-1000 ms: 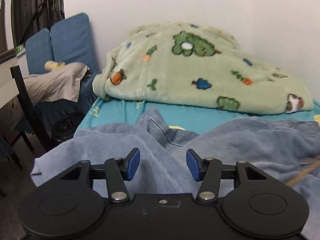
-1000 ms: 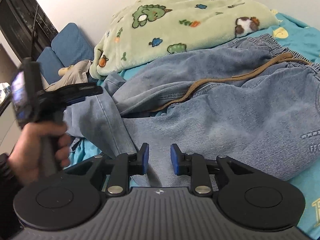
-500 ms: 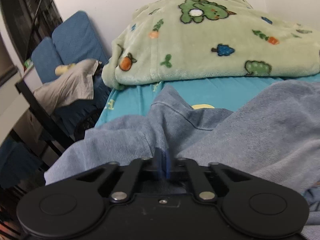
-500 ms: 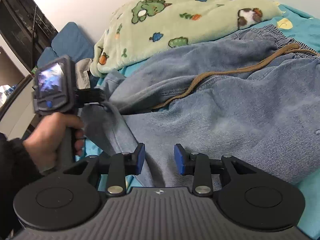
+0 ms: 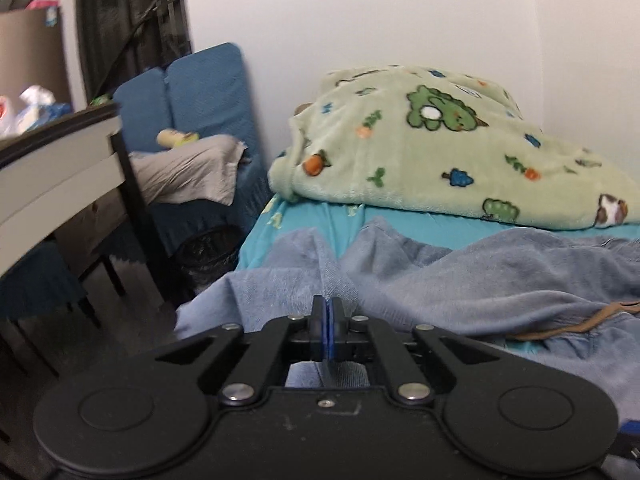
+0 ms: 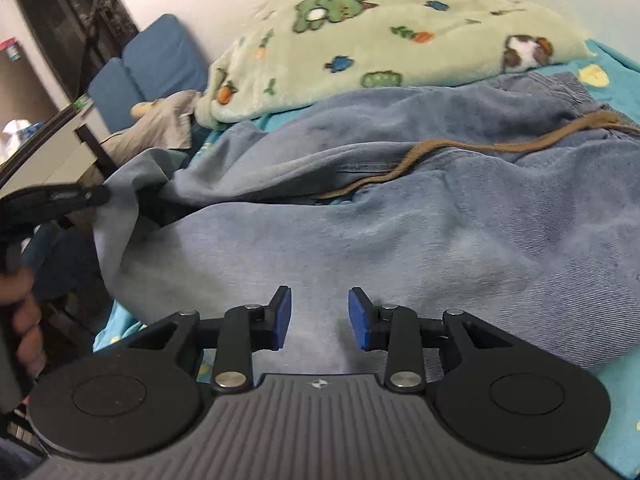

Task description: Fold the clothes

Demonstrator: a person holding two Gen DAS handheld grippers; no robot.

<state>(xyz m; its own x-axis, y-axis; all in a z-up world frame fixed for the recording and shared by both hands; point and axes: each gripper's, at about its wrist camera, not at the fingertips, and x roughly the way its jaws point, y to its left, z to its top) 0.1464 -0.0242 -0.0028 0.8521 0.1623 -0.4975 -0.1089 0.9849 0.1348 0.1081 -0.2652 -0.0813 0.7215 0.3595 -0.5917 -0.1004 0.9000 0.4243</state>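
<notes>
Denim pinched between the pads of the left gripper (image 5: 328,332), clamped on a hem fold of the jeans (image 5: 480,280), probably to lift that leg for a first fold. Spread rumpled across the teal bed (image 5: 304,220), a brown drawstring (image 5: 580,322) trailing at right. Blanket (image 5: 440,148) heaped just behind, cramping the far side; desk (image 5: 60,168) and blue cushions (image 5: 200,92) off the left edge.

From the right wrist: right gripper (image 6: 320,316) parted moderately, gripping nothing, poised low over the near leg, likely for a second hold. Left gripper at far left, pulling a corner taut. Blanket touching the waistband beyond.
</notes>
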